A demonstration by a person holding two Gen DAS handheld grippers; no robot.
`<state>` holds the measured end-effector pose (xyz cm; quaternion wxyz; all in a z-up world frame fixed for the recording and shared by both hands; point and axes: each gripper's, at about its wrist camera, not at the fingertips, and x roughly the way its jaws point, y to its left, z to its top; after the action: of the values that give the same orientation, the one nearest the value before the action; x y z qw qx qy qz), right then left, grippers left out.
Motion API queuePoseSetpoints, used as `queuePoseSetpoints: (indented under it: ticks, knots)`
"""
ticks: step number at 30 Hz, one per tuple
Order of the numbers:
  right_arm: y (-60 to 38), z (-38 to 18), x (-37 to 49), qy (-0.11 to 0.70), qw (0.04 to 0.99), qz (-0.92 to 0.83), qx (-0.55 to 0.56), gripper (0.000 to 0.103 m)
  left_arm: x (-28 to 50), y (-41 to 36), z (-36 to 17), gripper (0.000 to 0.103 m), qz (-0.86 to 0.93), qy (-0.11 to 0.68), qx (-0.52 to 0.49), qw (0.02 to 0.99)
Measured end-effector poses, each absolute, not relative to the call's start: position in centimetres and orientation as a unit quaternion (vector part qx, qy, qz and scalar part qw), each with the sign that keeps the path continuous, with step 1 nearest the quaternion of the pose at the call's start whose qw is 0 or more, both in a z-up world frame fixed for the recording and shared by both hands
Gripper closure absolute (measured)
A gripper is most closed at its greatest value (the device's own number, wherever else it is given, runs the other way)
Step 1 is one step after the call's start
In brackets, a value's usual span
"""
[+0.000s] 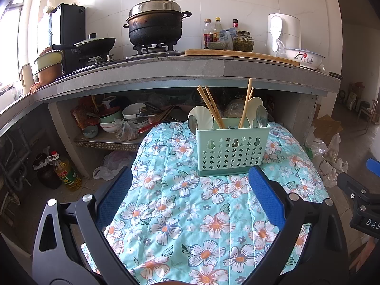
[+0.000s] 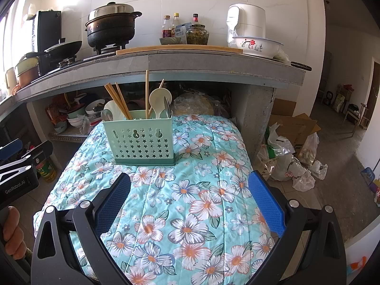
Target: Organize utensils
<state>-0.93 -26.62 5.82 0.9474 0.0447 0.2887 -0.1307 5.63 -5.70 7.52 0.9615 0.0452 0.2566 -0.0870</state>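
The left gripper [image 1: 190, 178], black-framed with blue textured pads, hovers over a turquoise quilted cloth printed with white-and-orange flowers [image 1: 190, 213]; its jaws stand wide apart and hold nothing. The right gripper [image 2: 190, 182], of the same build, is likewise spread open and empty above the same cloth.

In the left wrist view, a mint-green perforated plastic utensil holder with star-shaped holes [image 1: 231, 149] stands upright on the cloth at about one o'clock from the gripper, near its right pad but apart from it. In the right wrist view the holder lies at about eleven o'clock. It holds wooden chopsticks [image 1: 211, 105] leaning outward, cream plastic spoons [image 1: 253, 109] and metal spoons [image 1: 262, 116], sorted toward its two ends.

Behind the holder, at twelve o'clock, runs a grey stone counter [image 1: 213, 67] carrying a blackened lidded pot on a gas burner [image 1: 155, 23] and a white enamel basin with a red flower motif [image 1: 304, 57]. A hand [image 2: 14, 232] shows at nine o'clock in the right wrist view.
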Motion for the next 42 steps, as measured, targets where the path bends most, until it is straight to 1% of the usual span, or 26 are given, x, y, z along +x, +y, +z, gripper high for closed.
queuePoseSetpoints:
  ticks: [42]
  knots:
    - [-26.19,5.88,-0.59,0.289,0.948,-0.125,0.039,0.006,5.66,-5.7,7.64,0.008,-0.087,0.257,0.045,0.961]
